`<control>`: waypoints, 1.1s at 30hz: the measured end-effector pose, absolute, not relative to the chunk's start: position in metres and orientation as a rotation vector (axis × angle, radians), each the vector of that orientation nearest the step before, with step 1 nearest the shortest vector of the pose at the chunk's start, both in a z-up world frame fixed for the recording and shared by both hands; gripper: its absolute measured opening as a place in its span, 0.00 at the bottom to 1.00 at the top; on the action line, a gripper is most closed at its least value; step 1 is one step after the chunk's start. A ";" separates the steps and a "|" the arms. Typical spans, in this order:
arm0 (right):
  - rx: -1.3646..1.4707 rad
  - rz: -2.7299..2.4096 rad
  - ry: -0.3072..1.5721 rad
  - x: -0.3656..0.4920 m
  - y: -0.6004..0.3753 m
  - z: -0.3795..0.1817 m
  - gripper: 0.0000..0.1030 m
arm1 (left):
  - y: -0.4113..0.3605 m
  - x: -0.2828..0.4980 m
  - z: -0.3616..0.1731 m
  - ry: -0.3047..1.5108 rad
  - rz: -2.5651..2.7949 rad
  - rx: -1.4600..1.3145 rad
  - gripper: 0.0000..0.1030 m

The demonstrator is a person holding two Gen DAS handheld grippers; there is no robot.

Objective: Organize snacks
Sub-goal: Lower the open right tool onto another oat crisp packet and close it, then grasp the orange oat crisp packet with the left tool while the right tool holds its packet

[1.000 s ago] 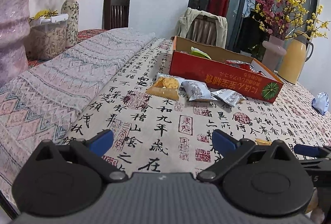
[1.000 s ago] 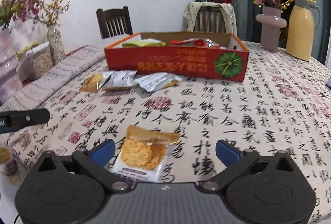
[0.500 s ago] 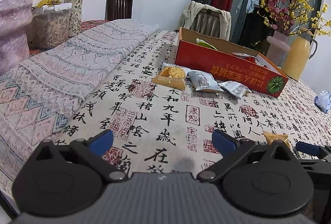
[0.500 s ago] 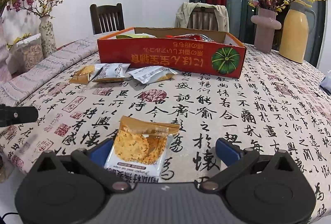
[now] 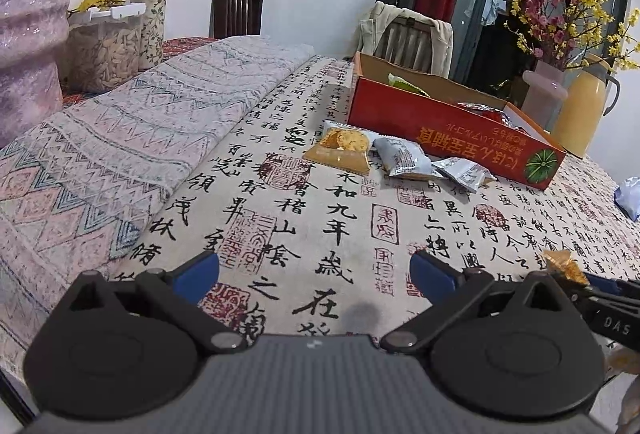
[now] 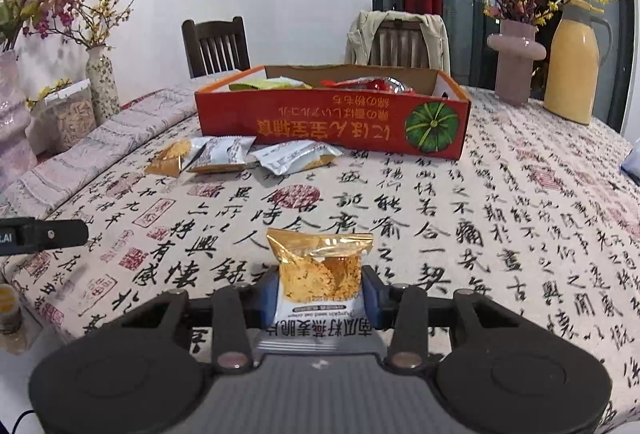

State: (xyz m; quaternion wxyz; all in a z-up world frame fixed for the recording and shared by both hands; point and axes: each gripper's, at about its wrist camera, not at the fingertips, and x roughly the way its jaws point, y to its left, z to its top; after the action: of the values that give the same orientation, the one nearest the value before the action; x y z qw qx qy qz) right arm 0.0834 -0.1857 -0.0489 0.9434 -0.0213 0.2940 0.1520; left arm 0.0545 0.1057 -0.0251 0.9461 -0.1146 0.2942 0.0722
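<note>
Yellow jug (image 6: 575, 61) beside pink vase (image 6: 515, 59); chair (image 6: 215, 43) behind table

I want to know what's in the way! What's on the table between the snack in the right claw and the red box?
Mostly bare tablecloth; three snack packets lie just before the red box, left of the cracker packet in the right claw. Right wrist view.

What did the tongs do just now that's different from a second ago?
The right tongs have just closed on the cracker packet, which lay loose between their wide-open fingers before. The left tongs stayed open over the tablecloth. The red box and the three packets beside it did not move.
</note>
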 end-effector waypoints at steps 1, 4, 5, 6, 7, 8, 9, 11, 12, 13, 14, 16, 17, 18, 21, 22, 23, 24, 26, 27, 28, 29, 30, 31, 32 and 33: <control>-0.042 0.308 0.591 0.084 -0.187 -0.048 0.39 | 0.105 0.055 -0.025 0.600 0.147 -0.231 1.00; -0.037 0.289 0.558 0.090 -0.193 -0.042 0.39 | 0.104 0.059 -0.024 0.601 0.148 -0.222 1.00; -0.035 0.281 0.549 0.093 -0.195 -0.040 0.39 | 0.104 0.061 -0.024 0.602 0.150 -0.220 1.00; -0.034 0.271 0.541 0.097 -0.198 -0.038 0.39 | 0.105 0.063 -0.024 0.603 0.154 -0.218 1.00; -0.032 0.260 0.533 0.102 -0.201 -0.036 0.39 | 0.105 0.064 -0.024 0.604 0.159 -0.217 1.00; -0.030 0.250 0.524 0.107 -0.204 -0.034 0.39 | 0.106 0.067 -0.023 0.605 0.165 -0.216 1.00; -0.028 0.241 0.516 0.111 -0.206 -0.031 0.39 | 0.107 0.069 -0.023 0.606 0.170 -0.215 1.00; -0.024 0.223 0.497 0.122 -0.211 -0.027 0.39 | 0.110 0.074 -0.021 0.605 0.180 -0.213 1.00; -0.022 0.215 0.487 0.128 -0.213 -0.024 0.39 | 0.111 0.077 -0.019 0.605 0.187 -0.211 1.00; -0.021 0.208 0.477 0.133 -0.215 -0.021 0.39 | 0.112 0.079 -0.018 0.603 0.191 -0.210 1.00; -0.019 0.201 0.466 0.139 -0.217 -0.019 0.39 | 0.113 0.082 -0.015 0.601 0.197 -0.210 1.00; -0.017 0.191 0.444 0.152 -0.220 -0.014 0.39 | 0.116 0.091 -0.012 0.599 0.205 -0.214 1.00; -0.016 0.187 0.437 0.159 -0.220 -0.012 0.40 | 0.118 0.096 -0.010 0.603 0.211 -0.220 1.00; -0.014 0.186 0.433 0.167 -0.221 -0.011 0.40 | 0.120 0.101 -0.009 0.609 0.217 -0.227 1.00; 0.001 0.187 0.434 0.190 -0.220 -0.013 0.40 | 0.123 0.118 -0.005 0.619 0.236 -0.219 1.00; 0.009 0.187 0.439 0.198 -0.220 -0.016 0.40 | 0.123 0.124 -0.003 0.620 0.241 -0.213 1.00; 0.018 0.186 0.442 0.203 -0.220 -0.019 0.40 | 0.123 0.130 -0.001 0.620 0.245 -0.205 1.00; 0.027 0.187 0.447 0.207 -0.220 -0.023 0.40 | 0.122 0.135 0.000 0.619 0.246 -0.196 1.00; 0.044 0.184 0.471 0.213 -0.221 -0.033 0.40 | 0.120 0.150 0.002 0.619 0.249 -0.172 1.00; 0.046 0.178 0.474 0.212 -0.220 -0.035 0.40 | 0.118 0.157 0.003 0.619 0.247 -0.160 1.00; 0.054 0.178 0.468 0.212 -0.222 -0.035 0.40 | 0.115 0.165 0.002 0.621 0.247 -0.145 1.00; 0.063 0.184 0.461 0.210 -0.223 -0.034 0.40 | 0.113 0.174 0.002 0.626 0.252 -0.131 1.00; 0.068 0.188 0.457 0.210 -0.224 -0.035 0.40 | 0.111 0.183 0.001 0.633 0.255 -0.119 1.00; 0.068 0.186 0.458 0.209 -0.224 -0.036 0.40 | 0.109 0.191 -0.001 0.642 0.259 -0.109 1.00; 0.067 0.186 0.464 0.210 -0.224 -0.037 0.40 | 0.107 0.200 -0.003 0.652 0.262 -0.102 1.00; 0.066 0.189 0.469 0.210 -0.224 -0.038 0.40 | 0.106 0.207 -0.005 0.658 0.258 -0.100 1.00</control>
State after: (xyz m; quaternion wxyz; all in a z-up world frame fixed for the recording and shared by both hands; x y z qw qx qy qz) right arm 0.2105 -0.2239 -0.0379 0.9677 0.0328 0.2320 0.0934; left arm 0.2069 0.1063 -0.0047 0.9370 -0.0488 0.3221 0.1263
